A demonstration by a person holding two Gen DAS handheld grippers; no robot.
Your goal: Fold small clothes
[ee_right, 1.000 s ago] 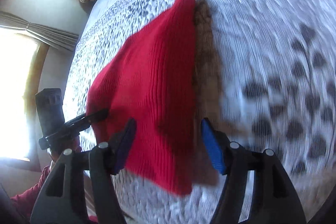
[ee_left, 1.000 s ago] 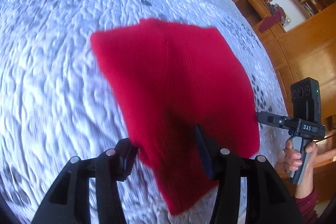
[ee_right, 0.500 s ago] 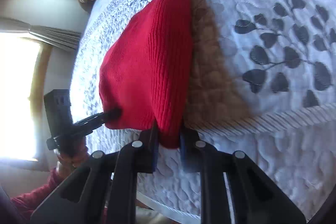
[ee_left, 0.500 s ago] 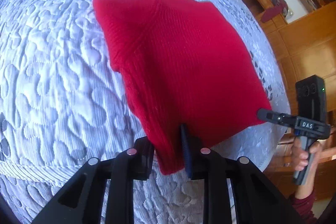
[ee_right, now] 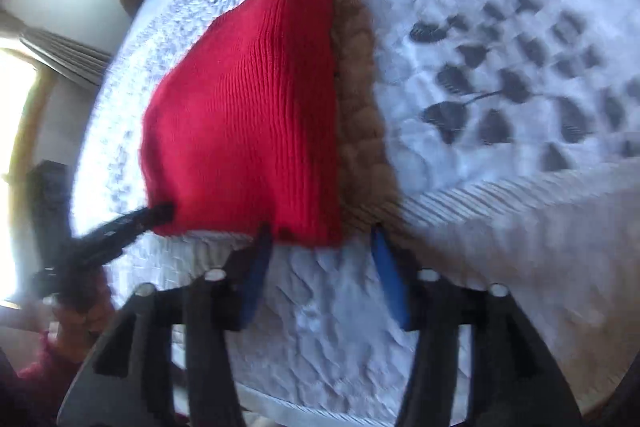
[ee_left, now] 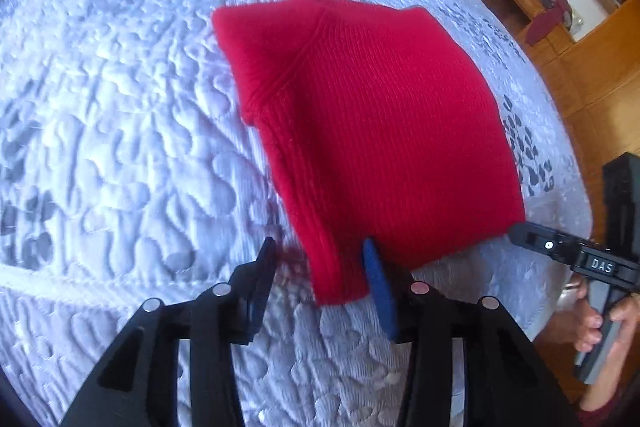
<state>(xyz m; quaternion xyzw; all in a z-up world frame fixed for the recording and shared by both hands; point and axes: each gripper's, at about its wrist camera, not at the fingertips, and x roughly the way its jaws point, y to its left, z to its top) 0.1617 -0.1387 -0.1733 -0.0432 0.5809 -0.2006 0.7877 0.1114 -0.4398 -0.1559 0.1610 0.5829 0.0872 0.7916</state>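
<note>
Both claws, pinched on the near corners of the red knit garment [ee_left: 372, 131] half a second ago, now stand spread apart with those corners released. In the left wrist view the left claw [ee_left: 320, 279] sits at lower centre, fingers wide, the garment's near-left corner lying loose between them, seemingly ungripped. In the right wrist view the right claw [ee_right: 320, 259] is likewise wide at lower centre, the hem's right corner just ahead of the blue pads [ee_right: 388, 279]; motion blur softens that frame.

The garment lies flat on the quilted white bedspread [ee_left: 120, 147], filling the middle of both frames, with its hem close to the bed's near edge. A diagonal seam runs across its upper left part in the left view, and no sleeve shows spread out there. A brown band along its right side in the right view [ee_right: 356, 75] may be shadow or another cloth; it cannot be told.

By the look of it, the piece is laid out and perhaps partly folded, both claws free. Any further fold, and any other clothes, remain to be done.
</note>
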